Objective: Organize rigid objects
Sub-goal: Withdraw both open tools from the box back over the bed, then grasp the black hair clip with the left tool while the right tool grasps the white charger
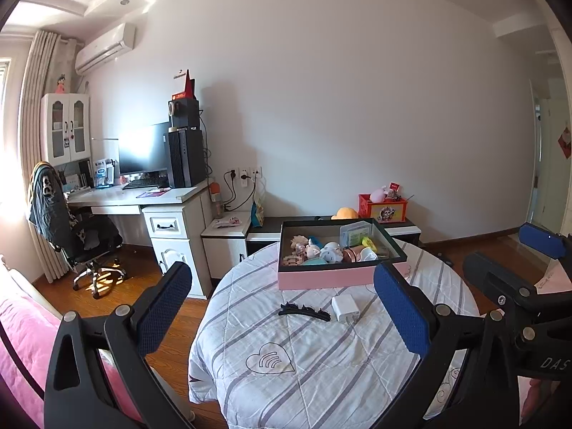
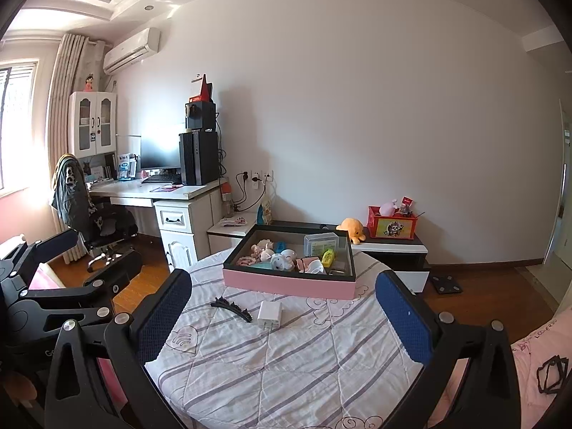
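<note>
Left claw [image 1: 282, 316]: spread wide, empty, held above the near edge of the quilt-covered tabletop [image 1: 321, 375]. Right claw [image 2: 282, 316]: likewise wide and empty. Hair clip [image 2: 231, 307] and white charger [image 2: 270, 314]: loose on the quilt, side by side, just short of the pink box [image 2: 289, 286] holding small toys. Risk: the thin, toothed clip could slip or snag soft fabric; the charger's prongs might catch.

Charger [image 2: 269, 314] beside hair clip [image 2: 231, 307], before pink box [image 2: 287, 286].
</note>
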The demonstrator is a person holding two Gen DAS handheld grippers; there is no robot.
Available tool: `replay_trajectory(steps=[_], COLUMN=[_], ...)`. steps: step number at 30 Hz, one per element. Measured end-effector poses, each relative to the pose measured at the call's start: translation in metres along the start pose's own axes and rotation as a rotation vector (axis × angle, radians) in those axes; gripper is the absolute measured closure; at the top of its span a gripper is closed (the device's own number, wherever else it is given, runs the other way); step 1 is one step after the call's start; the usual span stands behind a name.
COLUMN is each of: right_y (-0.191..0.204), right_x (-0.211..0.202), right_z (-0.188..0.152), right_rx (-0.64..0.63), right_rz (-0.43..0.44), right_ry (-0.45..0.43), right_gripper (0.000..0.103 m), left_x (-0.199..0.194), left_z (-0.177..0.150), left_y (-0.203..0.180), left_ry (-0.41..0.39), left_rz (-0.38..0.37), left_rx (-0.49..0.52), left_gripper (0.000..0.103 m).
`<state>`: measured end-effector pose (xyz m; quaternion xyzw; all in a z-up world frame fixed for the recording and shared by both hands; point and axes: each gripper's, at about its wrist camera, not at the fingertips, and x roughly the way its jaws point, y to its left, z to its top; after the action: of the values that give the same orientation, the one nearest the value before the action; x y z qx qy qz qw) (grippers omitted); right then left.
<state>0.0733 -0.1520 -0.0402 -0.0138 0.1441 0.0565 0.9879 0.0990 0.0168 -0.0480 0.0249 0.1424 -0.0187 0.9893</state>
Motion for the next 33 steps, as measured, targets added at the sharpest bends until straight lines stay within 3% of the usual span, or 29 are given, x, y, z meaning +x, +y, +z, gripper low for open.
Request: replay_trajectory(steps=[10, 16, 25, 33], right_y=[0.0, 0.003, 0.01, 0.007], right_x=[0.021, 0.046, 0.122, 0.197], right_z=[-0.004, -0.013, -0.051, -0.087], right_rx=[-0.001, 0.0, -0.01, 0.01], right_rz=[-0.003, 0.01, 0.05, 0.058], right_ry=[0.038, 0.1, 0.294, 0.46], right_gripper=[0.0, 0.0, 0.0, 0.0], left_x=[0.025, 0.054, 0.118, 0.167], left_z=[-0.012, -0.026, -0.073, -0.101], left_y=[0.0, 0.005, 0.024, 0.04], left_ry=[0.04, 0.103, 0.292, 0.408], left_rz=[-0.008, -0.012, -0.027, -0.029], left_rx=[-0.003, -0.002, -0.024, -0.049], left_gripper=[0.0, 0.0, 0.0, 0.0])
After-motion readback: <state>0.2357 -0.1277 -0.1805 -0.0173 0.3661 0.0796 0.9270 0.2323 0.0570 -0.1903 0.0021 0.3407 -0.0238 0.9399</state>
